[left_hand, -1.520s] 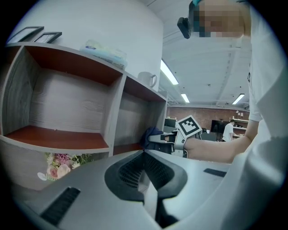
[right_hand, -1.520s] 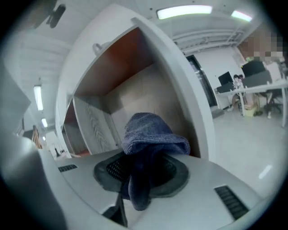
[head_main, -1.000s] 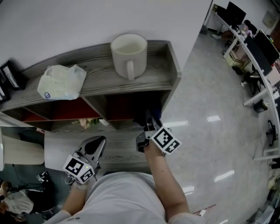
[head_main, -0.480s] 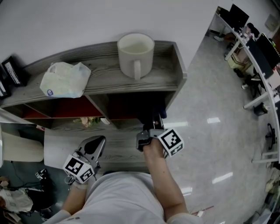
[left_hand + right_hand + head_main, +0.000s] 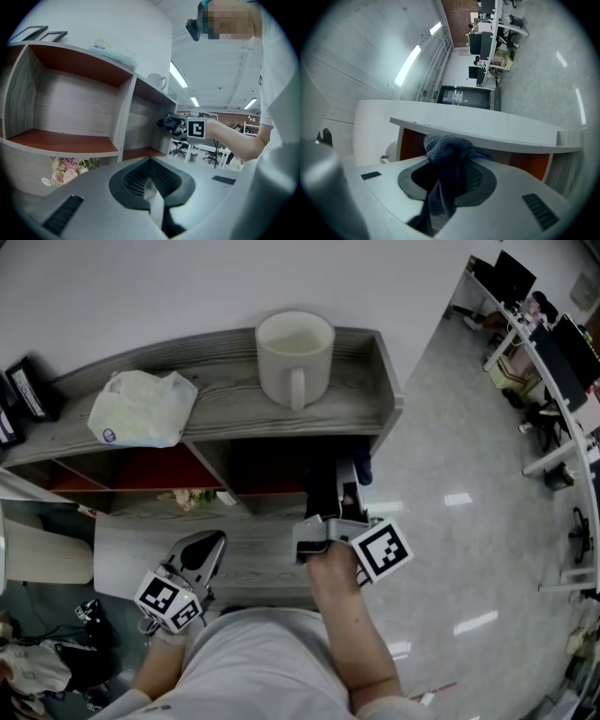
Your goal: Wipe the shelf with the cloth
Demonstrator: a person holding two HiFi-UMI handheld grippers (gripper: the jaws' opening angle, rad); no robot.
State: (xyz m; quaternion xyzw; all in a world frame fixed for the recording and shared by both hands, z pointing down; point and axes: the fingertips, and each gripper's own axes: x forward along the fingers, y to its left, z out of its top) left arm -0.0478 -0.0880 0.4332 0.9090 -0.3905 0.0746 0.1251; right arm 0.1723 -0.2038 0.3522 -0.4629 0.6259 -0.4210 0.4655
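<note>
Pinching the dark cloth tight, the right gripper leaves a bunched wad free past its jaw tips, ready, I judge, for rubbing the shelf. It sits at the mouth of the shelf's upper right compartment, forearm stretched forward. The left gripper, jaws together and empty, idles low before the shelf.
</note>
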